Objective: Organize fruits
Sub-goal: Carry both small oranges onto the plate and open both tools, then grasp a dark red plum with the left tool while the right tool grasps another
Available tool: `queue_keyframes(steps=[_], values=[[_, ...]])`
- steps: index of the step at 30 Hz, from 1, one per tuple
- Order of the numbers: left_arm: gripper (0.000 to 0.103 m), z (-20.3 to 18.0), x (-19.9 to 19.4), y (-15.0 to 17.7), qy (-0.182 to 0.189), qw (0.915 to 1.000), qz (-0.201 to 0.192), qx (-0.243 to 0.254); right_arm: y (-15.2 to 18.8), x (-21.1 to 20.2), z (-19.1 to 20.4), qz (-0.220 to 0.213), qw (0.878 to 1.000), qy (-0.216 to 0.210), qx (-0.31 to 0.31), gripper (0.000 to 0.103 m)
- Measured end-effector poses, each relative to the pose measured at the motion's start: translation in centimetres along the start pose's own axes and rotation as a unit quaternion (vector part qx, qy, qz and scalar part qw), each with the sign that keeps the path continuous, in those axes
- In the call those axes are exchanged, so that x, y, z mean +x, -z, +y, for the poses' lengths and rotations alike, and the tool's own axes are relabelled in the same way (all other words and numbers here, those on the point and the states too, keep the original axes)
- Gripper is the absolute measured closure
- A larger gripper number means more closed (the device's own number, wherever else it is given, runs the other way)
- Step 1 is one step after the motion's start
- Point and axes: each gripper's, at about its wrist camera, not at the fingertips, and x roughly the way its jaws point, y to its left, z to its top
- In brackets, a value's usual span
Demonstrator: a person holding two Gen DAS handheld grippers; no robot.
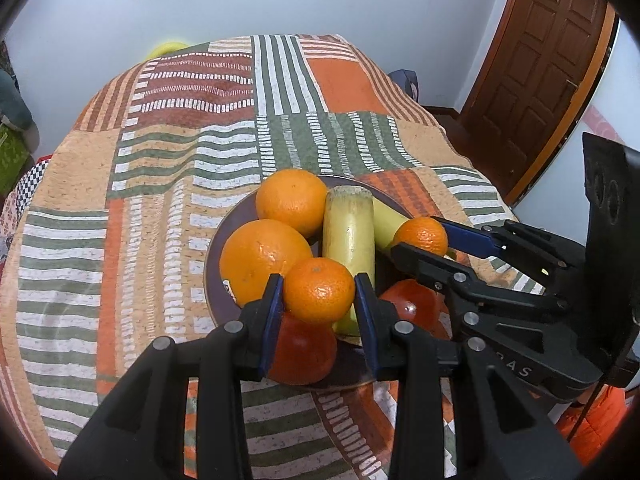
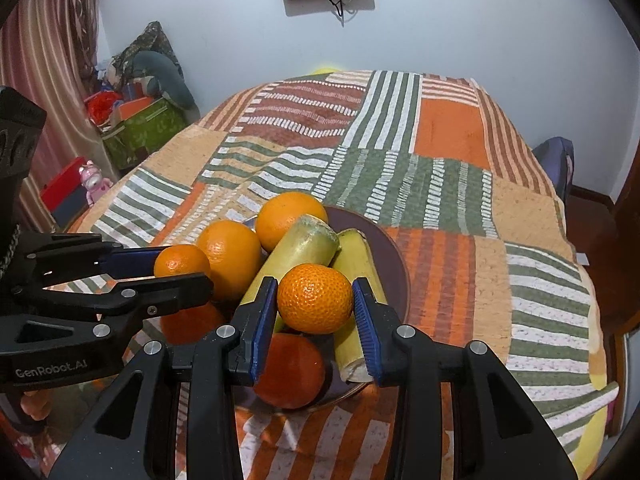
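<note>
A dark round plate (image 1: 211,280) (image 2: 394,258) on the patchwork tablecloth holds two big oranges (image 1: 291,200) (image 1: 262,258), two pale yellow-green cut stalks (image 1: 348,236) (image 2: 304,242) and two red-orange fruits (image 1: 304,350) (image 1: 412,302). My left gripper (image 1: 319,280) (image 2: 184,266) is shut on a small mandarin (image 1: 319,294) (image 2: 182,261) just above the plate's near-left fruit. My right gripper (image 2: 315,282) (image 1: 420,236) is shut on a second small mandarin (image 2: 315,298) (image 1: 421,236) over the stalks. Both mandarins hang clear of the pile.
The tablecloth (image 1: 168,168) stretches far beyond the plate. A brown wooden door (image 1: 540,64) stands at the right. Boxes, bags and toys (image 2: 140,120) pile up by the curtain at the left. A blue chair back (image 2: 556,164) shows past the table's right edge.
</note>
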Motion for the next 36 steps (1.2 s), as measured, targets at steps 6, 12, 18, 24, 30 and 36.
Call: queue_keyframes(steps=[6, 12, 18, 24, 30, 36], values=[[0.068, -0.3, 0.2, 0.0, 0.002, 1.0, 0.0, 0.0, 0.1, 0.0, -0.2, 0.0, 1.0, -0.001, 0.004, 0.067], [0.067, -0.1, -0.1, 0.0, 0.002, 1.0, 0.001, -0.004, -0.1, 0.2, -0.1, 0.007, 1.0, 0.0, 0.0, 0.065], [0.067, 0.1, -1.4, 0.3, 0.003, 0.9999, -0.003, -0.01, 0.0, -0.3, 0.4, -0.001, 1.0, 0.009, -0.007, 0.054], [0.067, 0.0, -4.2, 0.6, -0.001, 0.9997, -0.02, -0.015, -0.2, -2.4, 1.0, -0.015, 1.0, 0.008, -0.007, 0.054], [0.064, -0.5, -7.9, 1.3, -0.008, 0.999, -0.041, -0.012, -0.1, -5.7, 2.3, -0.036, 0.999, 0.009, -0.014, 0.054], [0.058, -1.3, -11.7, 3.2, -0.018, 0.9983, -0.055, -0.004, 0.7, -8.9, 4.0, -0.049, 0.999, 0.01, -0.022, 0.054]])
